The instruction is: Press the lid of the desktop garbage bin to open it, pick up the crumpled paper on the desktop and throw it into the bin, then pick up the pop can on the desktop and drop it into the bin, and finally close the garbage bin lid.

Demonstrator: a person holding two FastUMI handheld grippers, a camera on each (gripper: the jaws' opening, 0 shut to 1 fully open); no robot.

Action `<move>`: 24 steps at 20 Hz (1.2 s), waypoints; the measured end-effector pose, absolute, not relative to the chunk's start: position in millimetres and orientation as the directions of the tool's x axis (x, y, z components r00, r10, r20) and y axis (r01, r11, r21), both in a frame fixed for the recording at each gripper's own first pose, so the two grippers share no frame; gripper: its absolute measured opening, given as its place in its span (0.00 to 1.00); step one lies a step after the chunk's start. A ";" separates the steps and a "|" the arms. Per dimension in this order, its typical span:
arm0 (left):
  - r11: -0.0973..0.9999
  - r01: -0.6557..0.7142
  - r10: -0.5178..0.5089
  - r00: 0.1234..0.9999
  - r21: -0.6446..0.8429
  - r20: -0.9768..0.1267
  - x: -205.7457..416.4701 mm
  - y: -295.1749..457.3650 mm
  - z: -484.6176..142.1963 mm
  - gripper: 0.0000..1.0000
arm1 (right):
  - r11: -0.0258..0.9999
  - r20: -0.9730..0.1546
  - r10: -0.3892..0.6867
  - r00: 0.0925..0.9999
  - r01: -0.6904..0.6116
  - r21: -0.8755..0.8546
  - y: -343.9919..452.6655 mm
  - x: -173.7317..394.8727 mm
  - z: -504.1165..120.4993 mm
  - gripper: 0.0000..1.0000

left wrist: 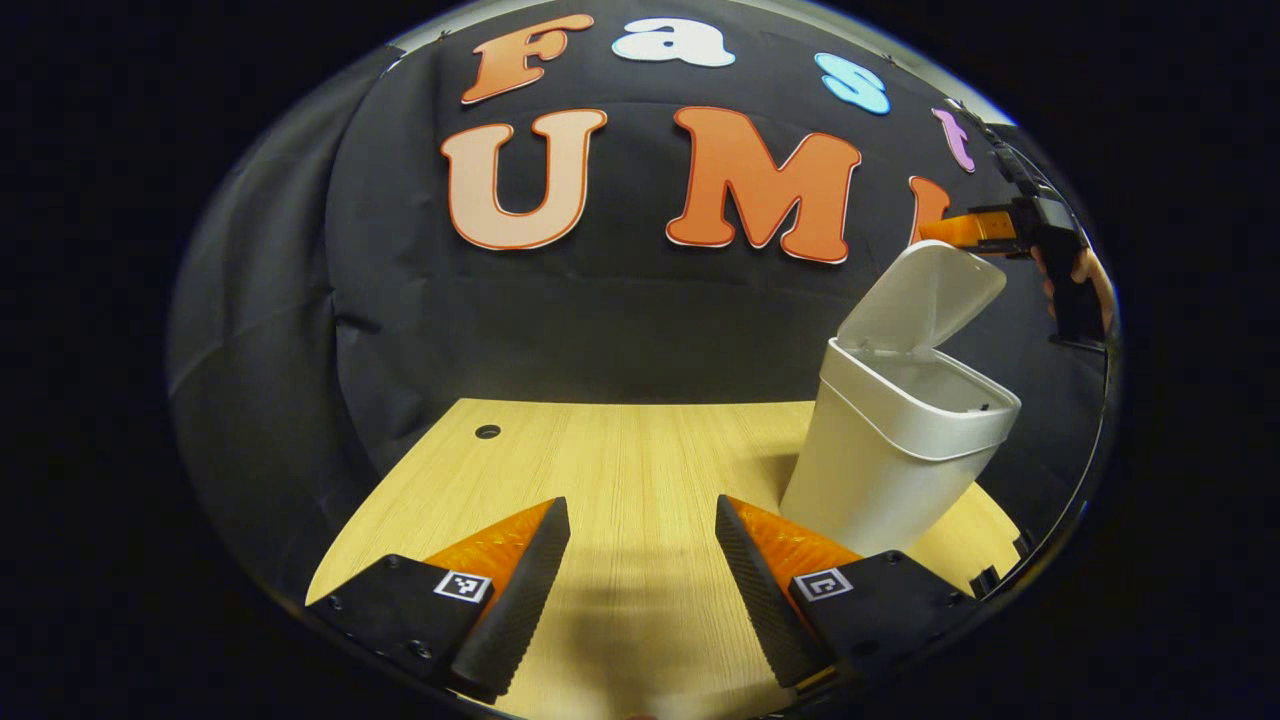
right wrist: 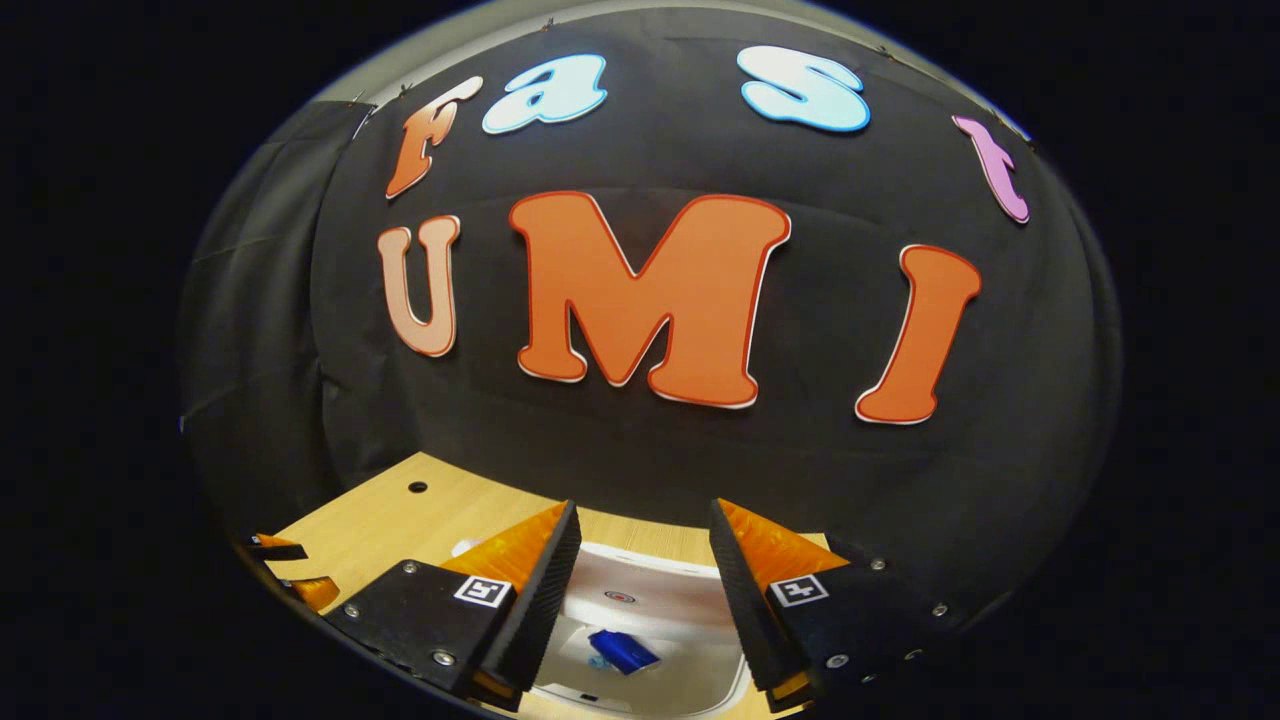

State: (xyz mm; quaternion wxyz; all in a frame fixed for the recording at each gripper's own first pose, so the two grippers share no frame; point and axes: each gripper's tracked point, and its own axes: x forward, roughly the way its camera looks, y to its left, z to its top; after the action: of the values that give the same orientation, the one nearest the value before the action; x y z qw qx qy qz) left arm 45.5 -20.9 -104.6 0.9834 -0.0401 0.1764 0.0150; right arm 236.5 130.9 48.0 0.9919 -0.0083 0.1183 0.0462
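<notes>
A white desktop bin (left wrist: 880,450) stands on the wooden table (left wrist: 620,450) at the right, its lid (left wrist: 920,295) tilted up and open. My left gripper (left wrist: 640,530) hovers open over the table, left of the bin, with nothing between its fingers. A hand (left wrist: 1090,275) holds my right gripper (left wrist: 960,232) just above the raised lid. In the right gripper view that gripper (right wrist: 645,530) is open and empty, looking down into the bin (right wrist: 690,660). A blue pop can (right wrist: 622,650) lies inside, below the lid (right wrist: 650,585). The left gripper (right wrist: 290,568) shows at the lower left.
A small round hole (left wrist: 487,431) sits in the table near its far left corner. The black cloth wall rises right behind the table and the bin. Bare tabletop stretches left of the bin.
</notes>
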 end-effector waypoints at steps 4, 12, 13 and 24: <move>0.996 -0.041 0.011 0.931 -0.075 -0.364 42.4 -20.5 -112.3 0.94 | 0.994 -0.330 0.114 0.937 -0.107 0.038 146.0 218.0 4.1 0.79; 0.995 -0.021 -0.021 0.916 -0.100 -0.401 36.3 -29.7 -127.8 0.94 | 0.992 -0.500 0.121 0.857 -0.088 0.090 159.2 181.4 -65.3 0.76; 0.994 -0.017 -0.028 0.915 -0.107 -0.403 35.7 -30.9 -128.2 0.94 | 0.993 -0.514 0.113 0.850 -0.089 0.072 159.4 176.7 -70.4 0.76; 0.989 0.066 -0.116 0.901 -0.132 -0.419 60.0 -19.2 -122.9 0.94 | 0.993 -0.580 0.043 0.814 0.030 0.115 161.5 152.2 -76.0 0.49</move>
State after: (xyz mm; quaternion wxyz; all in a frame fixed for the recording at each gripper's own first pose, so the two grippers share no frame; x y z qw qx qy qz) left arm 60.0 -19.2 -122.9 0.9731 -0.0574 0.2180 -0.0469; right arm 152.2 161.5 -76.0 0.9505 0.0592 0.3052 0.0034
